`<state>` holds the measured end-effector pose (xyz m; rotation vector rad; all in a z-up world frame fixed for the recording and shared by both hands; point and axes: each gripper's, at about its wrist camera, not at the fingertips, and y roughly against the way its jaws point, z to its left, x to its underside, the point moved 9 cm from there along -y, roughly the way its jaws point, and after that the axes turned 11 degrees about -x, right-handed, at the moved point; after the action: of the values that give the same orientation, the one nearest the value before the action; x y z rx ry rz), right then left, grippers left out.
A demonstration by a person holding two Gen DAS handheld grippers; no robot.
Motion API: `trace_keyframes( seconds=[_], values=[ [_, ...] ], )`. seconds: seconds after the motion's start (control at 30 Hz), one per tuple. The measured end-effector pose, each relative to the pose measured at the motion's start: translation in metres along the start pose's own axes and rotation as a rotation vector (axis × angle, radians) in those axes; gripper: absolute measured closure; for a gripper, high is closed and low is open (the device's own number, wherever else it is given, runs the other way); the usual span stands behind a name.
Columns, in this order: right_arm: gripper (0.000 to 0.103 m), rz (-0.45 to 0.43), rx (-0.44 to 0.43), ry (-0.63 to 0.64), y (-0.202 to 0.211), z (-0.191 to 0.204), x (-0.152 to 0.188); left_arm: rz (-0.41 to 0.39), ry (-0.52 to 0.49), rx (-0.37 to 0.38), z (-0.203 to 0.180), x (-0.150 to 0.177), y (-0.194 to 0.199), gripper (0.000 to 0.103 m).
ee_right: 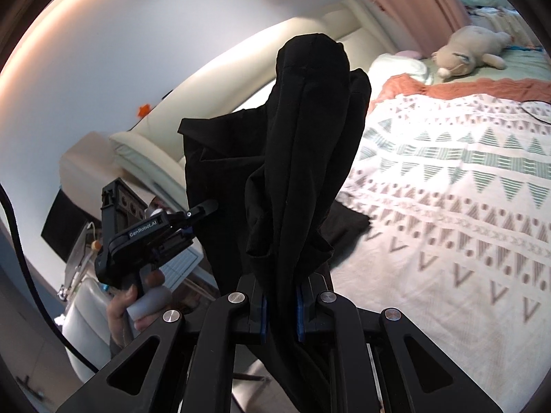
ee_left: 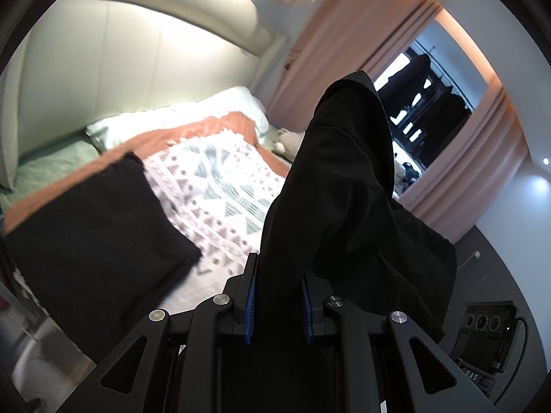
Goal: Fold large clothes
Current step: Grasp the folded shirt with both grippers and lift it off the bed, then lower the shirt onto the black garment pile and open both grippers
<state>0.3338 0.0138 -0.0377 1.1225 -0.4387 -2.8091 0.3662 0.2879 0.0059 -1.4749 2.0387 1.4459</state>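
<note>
Both grippers hold the black garment [ee_right: 310, 158] up off the bed [ee_right: 465, 206]: the left gripper [ee_left: 278, 304] has its blue pads pinching a thick bunch of the cloth, and the right gripper [ee_right: 281, 309] pinches another bunch the same way. The cloth hangs in heavy bunched folds (no clean edge shows), so the risk I see is a fold laid down crooked or doubled, or a bunch slipping from the pads if the hands pull apart too fast. A second black piece [ee_left: 89, 213], probably already folded, though it is blurred, lies flat on the patterned blanket [ee_left: 220, 186] and takes up landing space. A plush toy [ee_right: 468, 51] and pillow [ee_left: 179, 117] sit well away near the headboard.
</note>
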Motion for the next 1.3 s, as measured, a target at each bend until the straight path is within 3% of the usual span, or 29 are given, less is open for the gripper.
trace_keyframes(
  seconds=[0.4, 0.63, 0.87, 1.07, 1.3],
  values=[
    [0.09, 0.112, -0.124, 0.097, -0.141, 0.083, 0.001, -0.081, 0.023, -0.131, 0.1, -0.064, 0.038, 0.082],
    [0.09, 0.177, -0.17, 0.108, -0.204, 0.096, 0.006, -0.089, 0.012, -0.217, 0.14, -0.083, 0.03, 0.082],
    [0.09, 0.239, -0.182, 0.049, -0.254, 0.07, 0.018, -0.052, -0.017, -0.294, 0.166, -0.085, -0.026, 0.082],
    [0.09, 0.26, -0.163, -0.06, -0.289, 0.005, 0.022, 0.029, 0.003, -0.326, 0.204, -0.082, -0.101, 0.082],
    [0.09, 0.243, -0.177, -0.157, -0.302, -0.063, 0.02, 0.1, -0.01, -0.381, 0.229, -0.094, -0.173, 0.082]
  ],
)
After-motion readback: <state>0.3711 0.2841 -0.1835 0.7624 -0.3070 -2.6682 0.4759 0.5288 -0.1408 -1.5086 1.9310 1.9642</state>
